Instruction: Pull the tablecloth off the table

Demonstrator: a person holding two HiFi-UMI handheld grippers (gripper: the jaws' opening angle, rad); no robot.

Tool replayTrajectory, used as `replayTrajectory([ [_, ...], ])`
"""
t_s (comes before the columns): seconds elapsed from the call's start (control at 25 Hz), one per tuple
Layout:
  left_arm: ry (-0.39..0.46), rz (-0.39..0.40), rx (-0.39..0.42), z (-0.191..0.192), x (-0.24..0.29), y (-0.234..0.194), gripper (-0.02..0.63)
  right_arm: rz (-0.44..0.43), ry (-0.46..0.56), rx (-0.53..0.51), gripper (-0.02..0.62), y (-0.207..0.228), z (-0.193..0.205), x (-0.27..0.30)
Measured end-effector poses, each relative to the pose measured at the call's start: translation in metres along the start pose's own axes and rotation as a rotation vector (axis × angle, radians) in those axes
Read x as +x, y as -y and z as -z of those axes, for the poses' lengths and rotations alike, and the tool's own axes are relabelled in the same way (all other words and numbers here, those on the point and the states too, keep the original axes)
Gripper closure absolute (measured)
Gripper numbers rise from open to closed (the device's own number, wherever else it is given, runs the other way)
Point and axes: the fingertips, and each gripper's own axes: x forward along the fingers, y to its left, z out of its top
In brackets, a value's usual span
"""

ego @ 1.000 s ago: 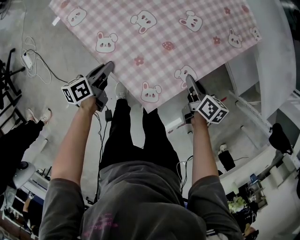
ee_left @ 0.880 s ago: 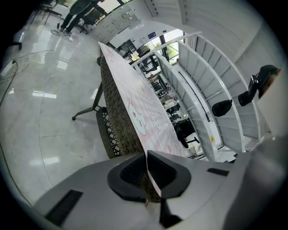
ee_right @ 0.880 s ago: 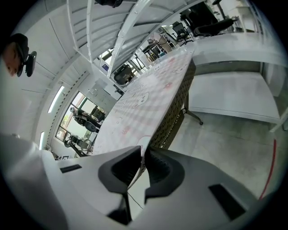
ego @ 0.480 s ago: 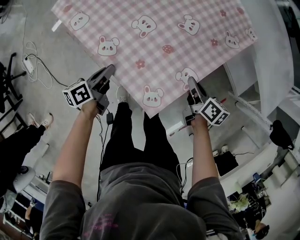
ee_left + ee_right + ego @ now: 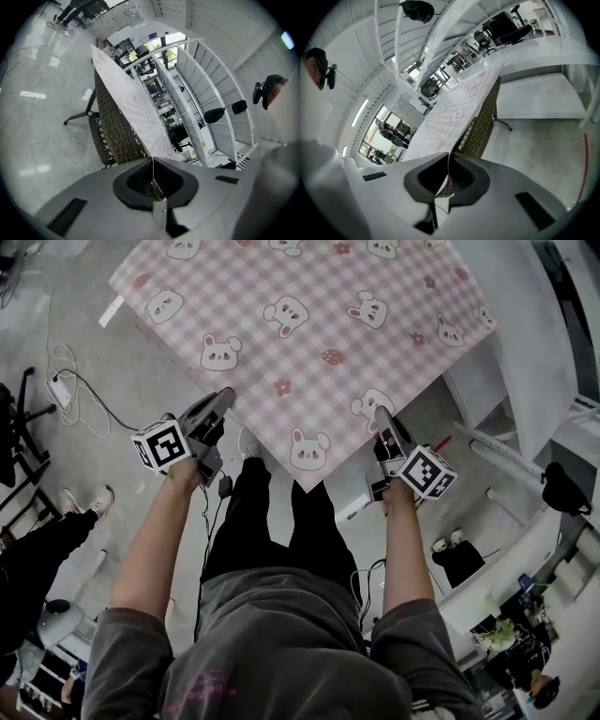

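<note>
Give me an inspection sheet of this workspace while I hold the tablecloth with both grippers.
Surface: wicker table, its top covered by the cloth.
Job's things: pink checked tablecloth with bunnies, spread out, near edge gripped at two spots.
Clutter: nothing seen on the cloth.
Grippers: left gripper and right gripper are each shut on the cloth's near edge.
Cables: white cables loop on the floor left of the table.
Surroundings: another person's shoe at the left; a white bench at the right.
</note>
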Motion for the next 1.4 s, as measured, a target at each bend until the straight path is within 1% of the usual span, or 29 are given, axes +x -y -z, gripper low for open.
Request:
replayTrajectory([
  [0.12,0.002,0.025,0.035,-0.004,-0.002,0.002,0.605,-0.031,0.040,-0.008,0.591,-0.002,0.003,0.004],
  [0.2,0.007,0.041,0.062,0.000,-0.006,0.001,0.606,-0.047,0.066,-0.024,0.591,0.000,0.009,0.003],
  [0.28,0.038,0.085,0.106,0.001,-0.001,0.000,0.606,-0.075,0.120,-0.068,0.591,0.002,0.005,0.003],
  [0.4,0.098,0.169,0.190,-0.010,0.009,-0.001,0.606,-0.124,0.227,-0.140,0.591,-0.001,-0.009,0.009],
  [0.48,0.109,0.190,0.221,-0.011,0.007,0.000,0.606,-0.142,0.261,-0.154,0.591,-0.004,-0.007,0.007],
  [0.6,0.109,0.187,0.229,-0.011,0.004,0.001,0.606,-0.159,0.265,-0.150,0.591,-0.005,-0.006,0.005],
  [0.72,0.097,0.155,0.192,0.000,-0.007,0.002,0.606,-0.166,0.214,-0.113,0.591,-0.004,0.007,0.002],
  [0.8,0.096,0.148,0.184,0.000,-0.006,0.003,0.604,-0.172,0.207,-0.100,0.591,-0.001,0.006,0.001],
  [0.88,0.107,0.158,0.196,-0.007,-0.003,0.005,0.606,-0.192,0.222,-0.101,0.591,-0.002,0.000,0.006],
  [0.96,0.128,0.185,0.219,-0.017,0.002,0.008,0.606,-0.218,0.250,-0.115,0.591,-0.004,-0.009,0.011],
  [1.12,0.155,0.218,0.199,-0.010,-0.003,0.008,0.606,-0.239,0.276,-0.129,0.591,-0.005,-0.005,0.002],
  [1.2,0.170,0.234,0.220,-0.006,-0.009,0.009,0.604,-0.254,0.286,-0.141,0.591,-0.008,0.001,-0.002],
  [1.28,0.191,0.270,0.249,-0.008,-0.009,0.014,0.606,-0.275,0.315,-0.169,0.591,-0.009,-0.002,-0.003],
  [1.4,0.213,0.304,0.318,-0.012,-0.010,0.021,0.604,-0.309,0.355,-0.200,0.591,-0.010,-0.006,-0.006],
])
